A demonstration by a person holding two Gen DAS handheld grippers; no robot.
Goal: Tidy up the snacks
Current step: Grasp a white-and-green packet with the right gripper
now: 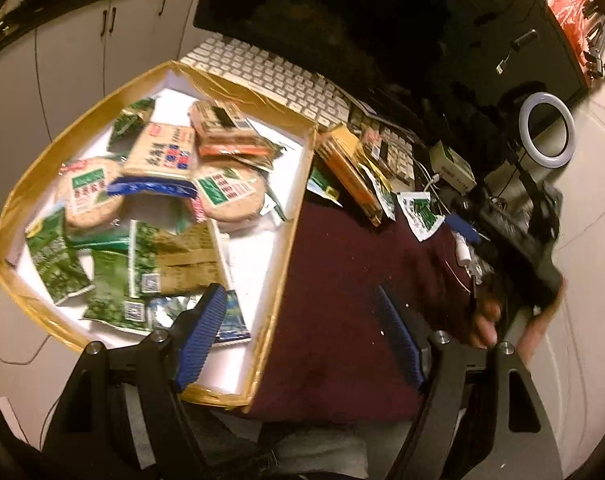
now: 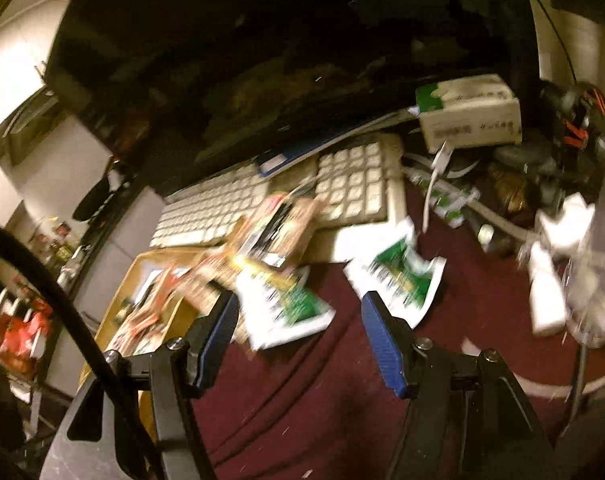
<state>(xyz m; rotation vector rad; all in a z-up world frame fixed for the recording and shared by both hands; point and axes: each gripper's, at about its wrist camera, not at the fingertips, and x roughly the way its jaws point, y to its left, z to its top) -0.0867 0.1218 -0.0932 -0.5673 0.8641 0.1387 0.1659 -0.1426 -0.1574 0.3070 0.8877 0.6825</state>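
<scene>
Tongs first: in the left wrist view the left tongs (image 1: 302,336) are gaping wide and gripping nothing, hanging over the near edge of the box (image 1: 290,236), one blue pad over the box's inside and the other over the maroon cloth (image 1: 342,280) that is covering the counter. Inside the box, snacks are already lying in a loose heap: round rice cakes (image 1: 90,192), a cracker pack (image 1: 162,152), and green packets (image 1: 54,256) nearest the tongs. Outside, just beyond the box's far right corner, an orange pack (image 1: 346,168) and a few green-and-white sachets (image 1: 422,216) are waiting on the cloth in front of the keyboard (image 1: 270,72). The person's hand (image 1: 486,316) is showing at the right, on the other tool. In the right wrist view, which is blurring, the right tongs (image 2: 298,340) are also standing wide and empty, pointing at two sachets on the cloth: a left sachet (image 2: 286,304) just ahead of the left pad and a right sachet (image 2: 398,276) just ahead of the right pad. A brown pack (image 2: 278,232) is leaning against the keyboard behind them. Judging by this, gathering is partly done and the right tongs are lining up on a loose sachet. Next, they will likely need lowering flat to the cloth, closing on a thin edge without bunching the fabric, then carrying the sachet left into the box.
</scene>
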